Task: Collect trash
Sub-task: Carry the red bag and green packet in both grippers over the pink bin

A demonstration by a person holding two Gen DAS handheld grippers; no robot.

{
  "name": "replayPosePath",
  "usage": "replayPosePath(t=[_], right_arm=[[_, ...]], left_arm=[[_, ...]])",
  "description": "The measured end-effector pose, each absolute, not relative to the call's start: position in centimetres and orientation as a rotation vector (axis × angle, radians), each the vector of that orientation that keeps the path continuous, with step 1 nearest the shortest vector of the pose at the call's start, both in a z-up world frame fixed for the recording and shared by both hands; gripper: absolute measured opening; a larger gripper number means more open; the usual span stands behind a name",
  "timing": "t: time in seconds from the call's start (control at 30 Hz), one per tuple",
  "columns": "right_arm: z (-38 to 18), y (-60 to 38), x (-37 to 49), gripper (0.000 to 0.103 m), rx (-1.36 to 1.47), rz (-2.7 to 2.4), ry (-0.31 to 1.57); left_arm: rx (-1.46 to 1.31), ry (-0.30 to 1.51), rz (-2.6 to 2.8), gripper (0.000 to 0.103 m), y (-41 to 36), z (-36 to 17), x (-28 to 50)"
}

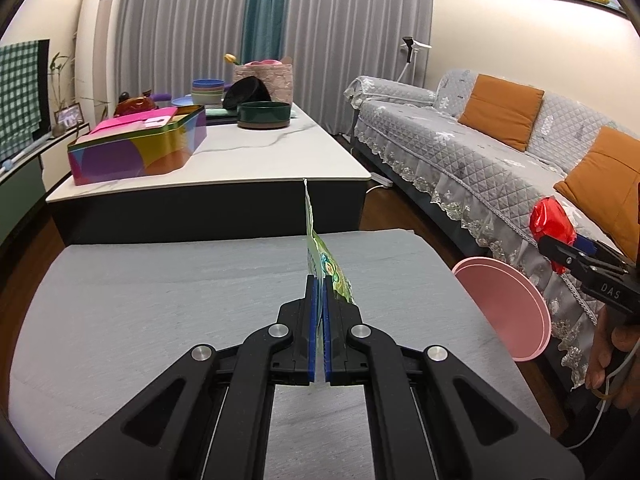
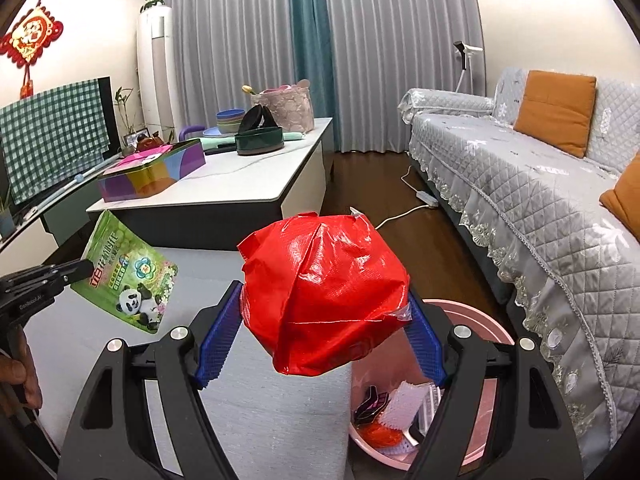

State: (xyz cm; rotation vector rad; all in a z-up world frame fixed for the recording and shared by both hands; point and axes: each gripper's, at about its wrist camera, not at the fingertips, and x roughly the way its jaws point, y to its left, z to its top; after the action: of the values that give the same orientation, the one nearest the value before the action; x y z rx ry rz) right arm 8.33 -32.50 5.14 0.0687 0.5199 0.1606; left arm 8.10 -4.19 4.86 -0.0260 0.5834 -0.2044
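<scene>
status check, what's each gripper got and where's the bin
Left gripper shut on green wrapper. Right gripper shut on red wrapper. Pink bin below right gripper, nothing blocking.

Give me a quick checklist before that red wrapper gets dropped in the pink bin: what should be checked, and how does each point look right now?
1. Right gripper holds the red wrapper between its fingers: ok.
2. Pink bin open, with room above the scraps inside: ok.
3. Red wrapper directly over the bin's opening: not ok; it hangs partly over the grey surface beside it.
4. Left gripper clamps the green panda packet: ok.
5. Left gripper clear of the bin: ok.
6. Wrapper will release cleanly: cannot tell.
</scene>
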Motion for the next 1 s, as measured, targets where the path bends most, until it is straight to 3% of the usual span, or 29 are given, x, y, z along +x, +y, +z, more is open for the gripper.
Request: replayPosePath(t=[1.0], right_arm=[[5.7,-36.8,7.0,0.075,0.087,0.072,0.488]], left_arm=[[0.017,0.565,-0.301,0.002,-9.8,5.4,8.7]])
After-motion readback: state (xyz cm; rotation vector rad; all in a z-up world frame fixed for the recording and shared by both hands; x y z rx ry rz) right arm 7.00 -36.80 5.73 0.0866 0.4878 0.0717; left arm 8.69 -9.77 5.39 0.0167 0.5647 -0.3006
